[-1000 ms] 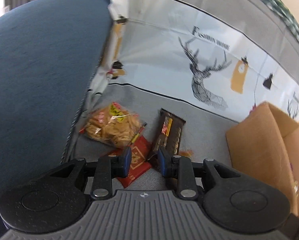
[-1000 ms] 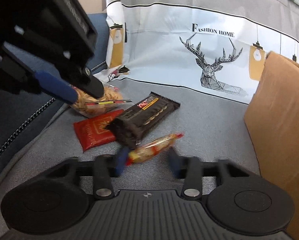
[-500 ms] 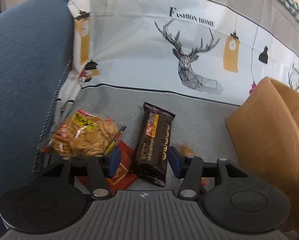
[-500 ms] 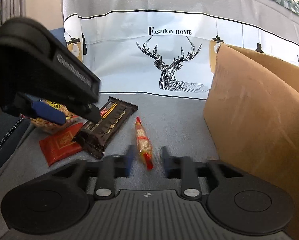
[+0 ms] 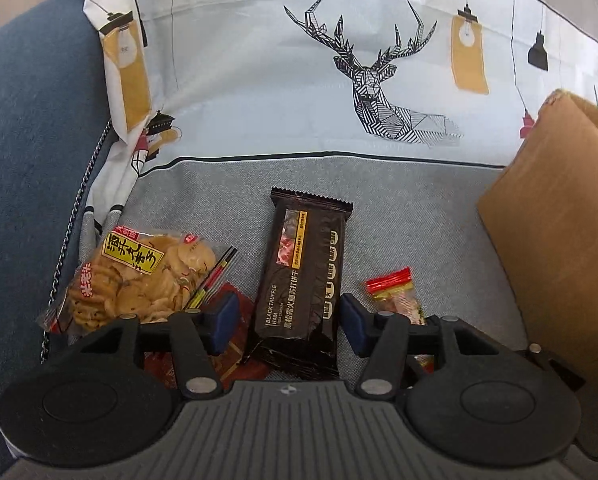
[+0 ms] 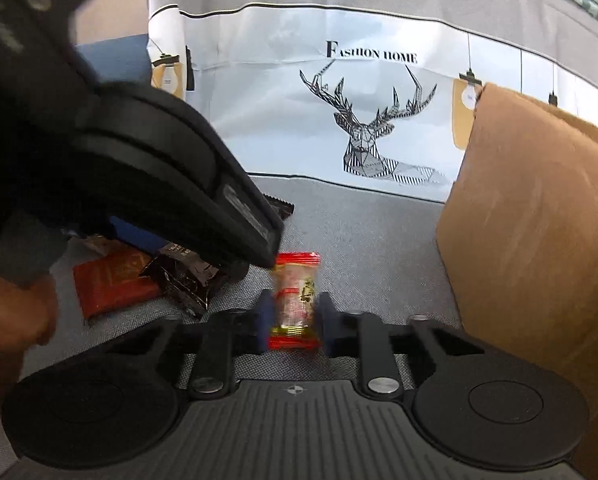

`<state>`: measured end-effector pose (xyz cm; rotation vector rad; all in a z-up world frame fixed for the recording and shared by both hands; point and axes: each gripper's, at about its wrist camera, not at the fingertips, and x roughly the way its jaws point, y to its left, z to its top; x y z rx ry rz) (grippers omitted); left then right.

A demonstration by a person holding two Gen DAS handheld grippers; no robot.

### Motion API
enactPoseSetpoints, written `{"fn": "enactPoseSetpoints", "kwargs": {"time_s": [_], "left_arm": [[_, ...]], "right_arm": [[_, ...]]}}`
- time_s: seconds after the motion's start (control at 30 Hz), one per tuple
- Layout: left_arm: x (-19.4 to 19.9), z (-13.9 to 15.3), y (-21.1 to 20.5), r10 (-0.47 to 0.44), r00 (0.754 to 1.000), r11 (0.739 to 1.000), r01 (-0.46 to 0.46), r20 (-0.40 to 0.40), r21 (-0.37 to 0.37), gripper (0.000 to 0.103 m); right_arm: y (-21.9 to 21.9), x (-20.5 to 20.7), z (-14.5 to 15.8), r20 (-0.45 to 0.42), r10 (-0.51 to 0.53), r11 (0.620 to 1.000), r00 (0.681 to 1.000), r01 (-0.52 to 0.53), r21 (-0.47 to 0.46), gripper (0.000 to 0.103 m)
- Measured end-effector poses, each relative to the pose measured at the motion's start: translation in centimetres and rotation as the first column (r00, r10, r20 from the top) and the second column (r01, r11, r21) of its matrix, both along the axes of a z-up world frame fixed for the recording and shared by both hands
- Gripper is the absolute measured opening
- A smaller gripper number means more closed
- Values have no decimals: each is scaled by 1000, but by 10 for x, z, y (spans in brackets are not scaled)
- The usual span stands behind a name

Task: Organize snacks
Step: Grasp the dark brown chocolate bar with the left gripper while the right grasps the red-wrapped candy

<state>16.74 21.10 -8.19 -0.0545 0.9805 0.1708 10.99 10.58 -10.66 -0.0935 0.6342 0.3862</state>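
Several snacks lie on a grey sofa seat. A black cracker pack lies lengthwise between the pads of my left gripper, which is open and straddles it with a gap on each side. Left of it are a clear bag of rice crackers and a flat red packet. My right gripper is closing, and its blue pads press on a small clear snack with red ends. The left gripper's body covers most of the black pack in the right wrist view.
An open cardboard box stands on the seat at the right, close to the small snack. A deer-print cover hangs over the sofa back. The blue sofa arm rises on the left. A person's hand shows at the lower left.
My left gripper widened its jaws and came down over the black cracker pack. My right gripper's jaws narrowed onto the small red-ended snack, which now lies lengthwise between them.
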Motion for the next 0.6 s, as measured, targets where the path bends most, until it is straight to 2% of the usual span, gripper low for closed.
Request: {"fn": "enactPoseSetpoints", "kwargs": {"time_s": [0.1, 0.13, 0.27, 0.43, 0.53, 0.6], "left_arm": [[-1, 2, 1, 24, 1000, 1000, -24, 2, -4, 44], [-2, 3, 1, 36, 999, 999, -36, 5, -14, 43], [-17, 8, 5, 76, 997, 994, -75, 7, -83, 43], [-52, 19, 1, 94, 995, 988, -95, -16, -125, 43], [-81, 26, -1, 112, 993, 978, -117, -42, -174, 43], [-100, 25, -3, 117, 989, 969, -133, -88, -207, 43]], "right_arm": [[-4, -3, 2, 8, -2, 1000, 1000, 2, -3, 21], [-6, -5, 3, 6, 1, 1000, 1000, -1, -3, 21], [-15, -16, 8, -13, 40, 999, 999, -41, -23, 21], [-37, -43, 16, -77, 89, 995, 993, -91, -30, 20], [-45, -65, 22, -146, 140, 989, 979, -144, -15, 20], [-51, -81, 25, -173, 167, 985, 971, -172, -16, 19]]}}
